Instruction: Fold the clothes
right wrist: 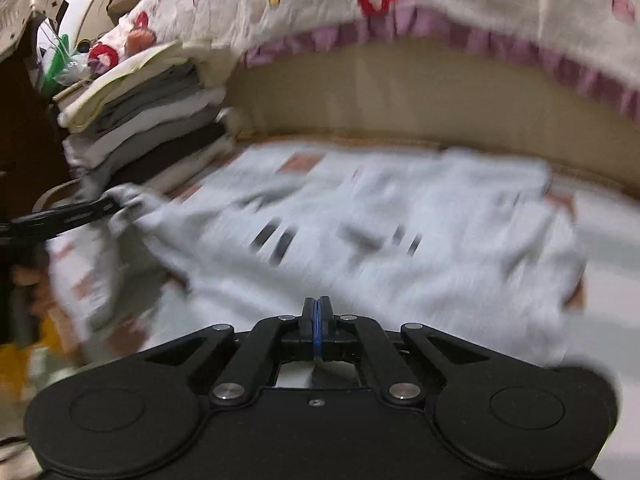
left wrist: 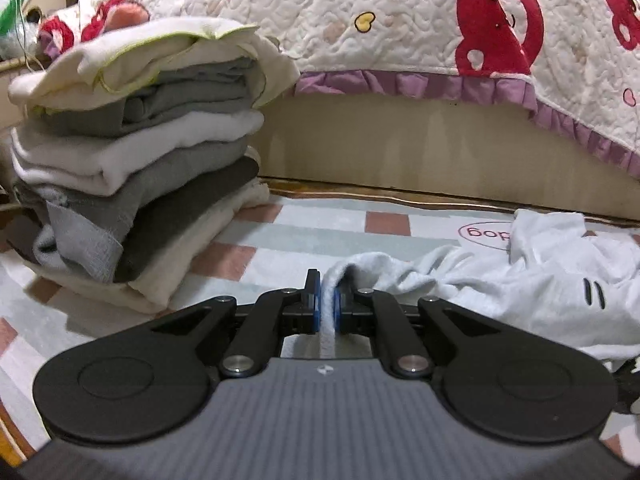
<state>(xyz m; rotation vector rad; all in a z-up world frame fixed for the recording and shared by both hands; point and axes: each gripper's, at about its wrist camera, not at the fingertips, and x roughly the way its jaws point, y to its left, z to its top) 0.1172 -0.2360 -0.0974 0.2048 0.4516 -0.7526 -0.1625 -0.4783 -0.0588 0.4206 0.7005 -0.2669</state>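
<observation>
A checked pink-and-pale mat [left wrist: 328,236] lies below a quilted bed cover [left wrist: 400,20]. The left gripper [left wrist: 329,300] pinches an edge of the white printed garment [left wrist: 540,280], which spreads to the lower right. The right gripper [right wrist: 317,312] is closed, seemingly empty, with the blurred garment beyond it. A stack of folded clothes [left wrist: 136,152] fills the left; bare mat lies between.

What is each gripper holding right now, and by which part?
The left gripper pinches a bunched edge of the white garment. The right gripper is shut; nothing visibly held.
</observation>
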